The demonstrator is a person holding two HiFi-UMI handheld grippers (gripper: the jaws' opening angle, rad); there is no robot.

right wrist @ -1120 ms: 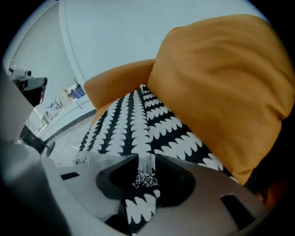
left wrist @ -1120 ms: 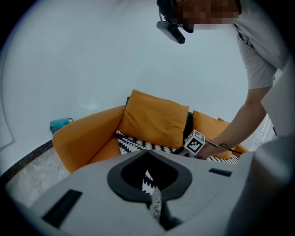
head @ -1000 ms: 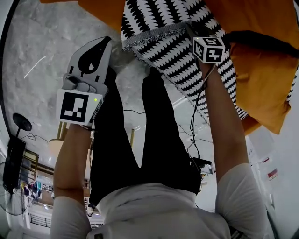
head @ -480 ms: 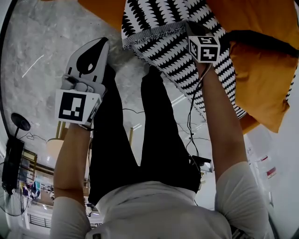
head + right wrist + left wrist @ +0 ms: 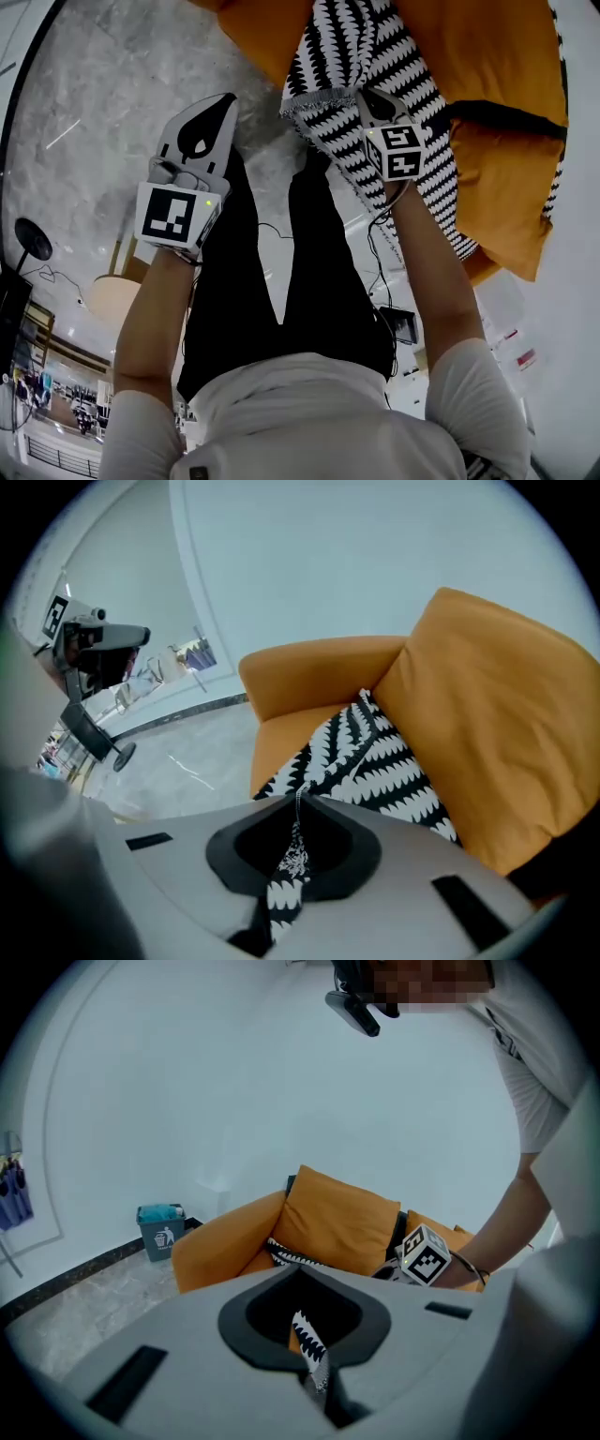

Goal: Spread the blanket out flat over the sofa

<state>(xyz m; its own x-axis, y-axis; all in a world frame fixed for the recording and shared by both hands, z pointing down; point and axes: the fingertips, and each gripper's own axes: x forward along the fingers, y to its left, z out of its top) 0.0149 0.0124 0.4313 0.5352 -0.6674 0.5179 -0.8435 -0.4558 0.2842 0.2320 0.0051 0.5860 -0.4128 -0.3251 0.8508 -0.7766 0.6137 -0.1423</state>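
Black-and-white patterned cloth, the blanket (image 5: 342, 42), lies bunched on the orange sofa (image 5: 492, 66). It makes a long band that runs from the top of the head view down to the lower right, past the person's right arm.

The right gripper (image 5: 365, 95) has just been closing its jaws, and they are now pressed together on the blanket's fringed edge. Its own view shows the cloth pinched between them.

The left gripper (image 5: 218, 101) hangs over the grey floor (image 5: 84, 122), apart from the cloth, with its jaws together. In its own view a thin patterned strip (image 5: 307, 1340) shows in the slit between the jaws. Probably this is the blanket seen beyond them, because in the head view no cloth reaches this gripper.

For the next move, I think the free corner (image 5: 292, 105) of the same fringed edge matters most. It lies between the two grippers, just to the right of the left one. The edge runs across from that corner to the right gripper's hold. So the left gripper would have to open and go sideways to the right, and then both hands could draw the edge wide along the sofa.
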